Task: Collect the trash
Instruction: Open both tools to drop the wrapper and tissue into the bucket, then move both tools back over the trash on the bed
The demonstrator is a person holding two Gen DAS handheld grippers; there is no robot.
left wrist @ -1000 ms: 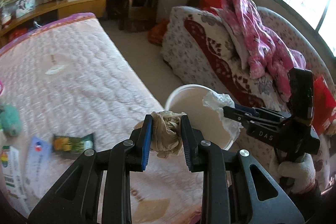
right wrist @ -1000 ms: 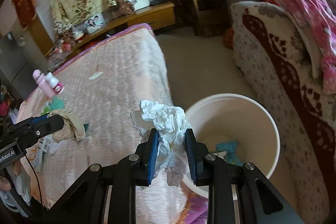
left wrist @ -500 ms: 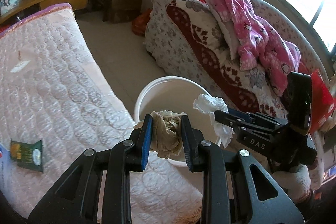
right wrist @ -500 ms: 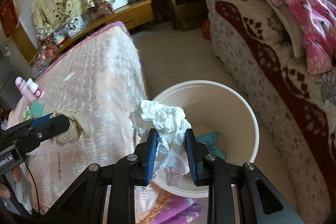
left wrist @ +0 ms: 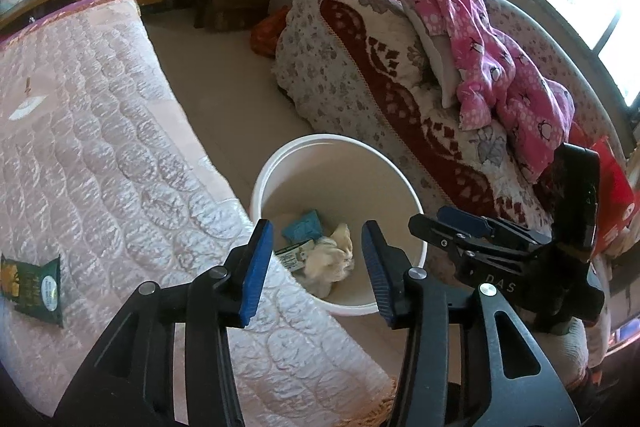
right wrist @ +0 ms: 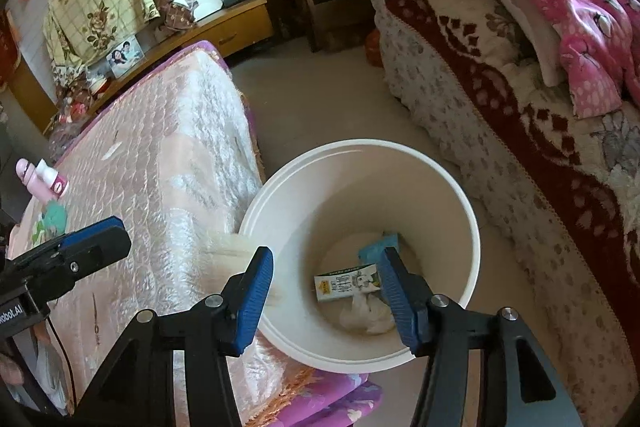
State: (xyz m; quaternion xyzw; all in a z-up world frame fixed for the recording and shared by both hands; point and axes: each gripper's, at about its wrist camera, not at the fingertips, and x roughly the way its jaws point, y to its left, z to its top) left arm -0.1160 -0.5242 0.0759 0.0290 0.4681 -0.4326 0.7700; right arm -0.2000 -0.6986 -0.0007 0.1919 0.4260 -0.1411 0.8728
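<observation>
Both the left gripper (left wrist: 316,267) and the right gripper (right wrist: 326,291) hang over the round white plastic bucket (right wrist: 472,227) with their jaws opening and nothing between the blue pads. The crumpled white tissue (right wrist: 366,313), the small printed carton (right wrist: 346,281) and the teal wrapper (left wrist: 304,225) lie on the bucket floor, while the green snack packet (left wrist: 30,285) lies uncollected on the pink quilted mattress (left wrist: 100,131), well apart from the bucket. 1 likely fault is a blurred pale scrap (right wrist: 228,247) at the near rim, beside the mattress edge: it may catch there or fall outside.
</observation>
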